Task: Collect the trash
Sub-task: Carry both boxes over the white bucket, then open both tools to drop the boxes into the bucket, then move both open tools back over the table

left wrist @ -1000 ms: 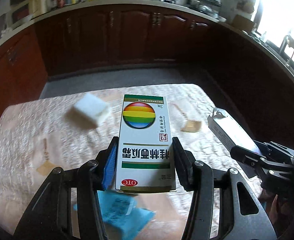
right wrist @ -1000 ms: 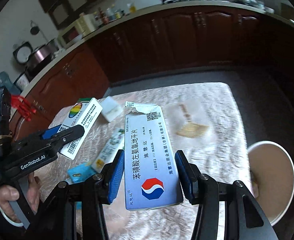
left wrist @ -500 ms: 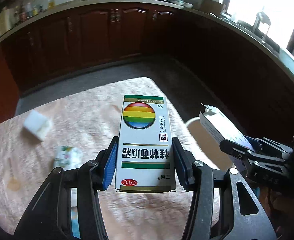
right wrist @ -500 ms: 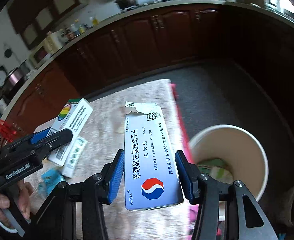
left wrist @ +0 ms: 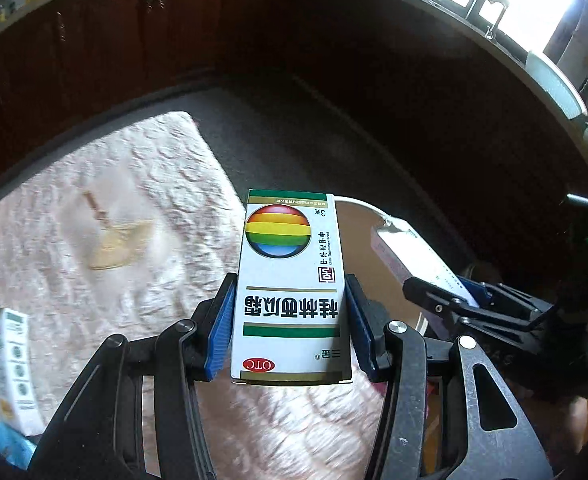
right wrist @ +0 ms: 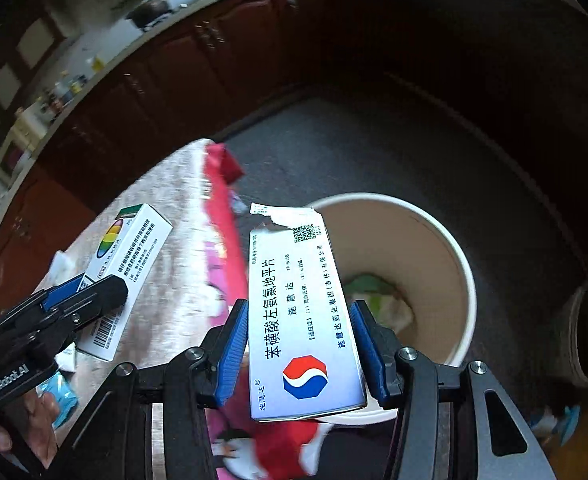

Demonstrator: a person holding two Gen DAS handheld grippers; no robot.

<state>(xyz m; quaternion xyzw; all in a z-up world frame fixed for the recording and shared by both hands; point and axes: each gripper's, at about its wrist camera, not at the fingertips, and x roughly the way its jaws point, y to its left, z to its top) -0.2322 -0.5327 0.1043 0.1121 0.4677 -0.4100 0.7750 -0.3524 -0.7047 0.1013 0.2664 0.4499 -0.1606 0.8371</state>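
My left gripper (left wrist: 290, 328) is shut on a white medicine box with a rainbow ball (left wrist: 290, 280), held above the table's right edge. The same box shows in the right wrist view (right wrist: 126, 264). My right gripper (right wrist: 299, 344) is shut on a white and blue medicine box with a torn end (right wrist: 301, 308), held over the rim of a round white bin (right wrist: 449, 248) that stands on the floor beside the table. The bin holds some crumpled trash (right wrist: 377, 300). In the left wrist view the right gripper (left wrist: 445, 292) and its box (left wrist: 409, 256) are at the right, over the bin (left wrist: 357, 216).
The table has a pale quilted cloth (left wrist: 134, 208) over a red patterned underlayer (right wrist: 222, 216). A green and white carton (left wrist: 12, 364) and a blue packet (right wrist: 60, 392) lie on it. A tan fan-shaped print (left wrist: 114, 236) marks the cloth. Dark cabinets (left wrist: 174, 32) ring the room.
Both grippers have swung right with their boxes, from above the table's middle to its right edge. The bin has come fully into view under the right gripper's box.
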